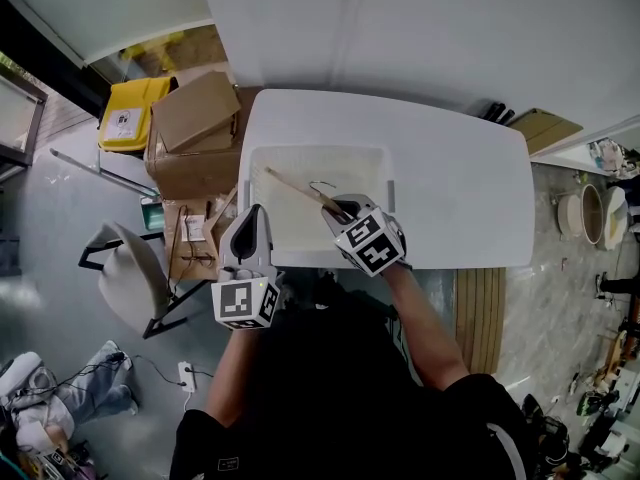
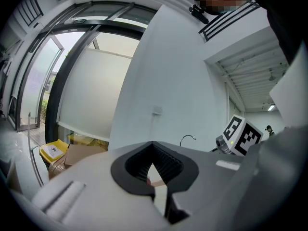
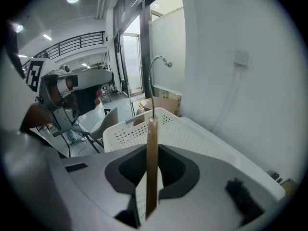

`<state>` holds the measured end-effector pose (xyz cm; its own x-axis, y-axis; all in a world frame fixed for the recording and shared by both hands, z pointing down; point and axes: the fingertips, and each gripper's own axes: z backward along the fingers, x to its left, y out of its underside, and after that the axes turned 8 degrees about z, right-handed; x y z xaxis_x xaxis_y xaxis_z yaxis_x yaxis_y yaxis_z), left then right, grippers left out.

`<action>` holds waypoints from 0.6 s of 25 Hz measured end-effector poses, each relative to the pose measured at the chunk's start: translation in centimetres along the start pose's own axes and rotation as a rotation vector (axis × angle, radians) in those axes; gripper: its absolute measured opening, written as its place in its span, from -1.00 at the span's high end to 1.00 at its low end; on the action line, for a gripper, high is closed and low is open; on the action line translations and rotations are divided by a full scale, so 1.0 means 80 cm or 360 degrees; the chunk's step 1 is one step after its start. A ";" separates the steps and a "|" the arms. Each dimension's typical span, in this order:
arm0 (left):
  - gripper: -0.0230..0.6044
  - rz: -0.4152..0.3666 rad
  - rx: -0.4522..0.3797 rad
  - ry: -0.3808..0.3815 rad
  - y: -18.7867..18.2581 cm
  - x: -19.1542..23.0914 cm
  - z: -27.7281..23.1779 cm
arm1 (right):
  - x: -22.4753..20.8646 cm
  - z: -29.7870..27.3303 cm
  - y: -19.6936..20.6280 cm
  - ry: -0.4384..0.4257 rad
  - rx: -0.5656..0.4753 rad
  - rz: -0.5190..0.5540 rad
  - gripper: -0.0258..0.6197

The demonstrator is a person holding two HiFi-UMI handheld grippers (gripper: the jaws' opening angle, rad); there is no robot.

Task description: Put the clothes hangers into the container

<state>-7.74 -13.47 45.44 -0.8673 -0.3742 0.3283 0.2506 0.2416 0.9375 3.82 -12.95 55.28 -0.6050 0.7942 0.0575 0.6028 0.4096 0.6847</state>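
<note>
A white perforated container (image 1: 318,152) stands on the white table (image 1: 460,178), near its front left. My right gripper (image 1: 341,211) hangs over the container's front right part, shut on a wooden clothes hanger (image 1: 298,189) whose bar slants across the container's inside. In the right gripper view the hanger (image 3: 151,158) stands upright between the jaws, its metal hook (image 3: 156,64) above the container (image 3: 139,131). My left gripper (image 1: 250,226) is at the container's front left corner, jaws together and holding nothing. The left gripper view shows the hook (image 2: 187,138) and the right gripper's marker cube (image 2: 243,136).
Cardboard boxes (image 1: 195,118) and a yellow bin (image 1: 130,113) stand on the floor left of the table. A grey chair (image 1: 130,278) is at the front left. A small dark object (image 1: 495,113) lies at the table's far right edge, a wooden board (image 1: 545,128) beyond it.
</note>
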 end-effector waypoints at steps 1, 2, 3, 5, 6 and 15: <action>0.92 0.0000 0.0000 -0.0001 0.000 0.000 0.000 | 0.000 -0.003 0.000 -0.0006 0.0009 0.0008 0.73; 0.92 -0.0001 0.0002 -0.0003 0.000 0.000 -0.001 | -0.001 -0.005 0.000 -0.0012 0.0017 0.0014 0.73; 0.92 -0.0001 0.0003 -0.0004 0.000 0.000 -0.001 | -0.001 -0.008 0.001 -0.0017 0.0024 0.0017 0.73; 0.92 0.0001 0.0006 -0.0009 0.001 0.001 -0.002 | -0.002 -0.013 0.002 -0.0026 0.0040 0.0018 0.73; 0.92 0.0004 0.0008 -0.0014 0.001 0.002 -0.003 | -0.003 -0.016 0.002 -0.0029 0.0050 0.0022 0.73; 0.92 0.0010 0.0024 -0.0031 0.003 0.017 -0.014 | -0.009 -0.040 0.011 -0.0066 0.0131 0.0058 0.73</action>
<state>-8.36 -14.89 46.23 -0.8739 -0.3552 0.3318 0.2497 0.2577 0.9334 3.10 -14.58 58.16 -0.5607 0.8265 0.0503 0.6659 0.4141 0.6205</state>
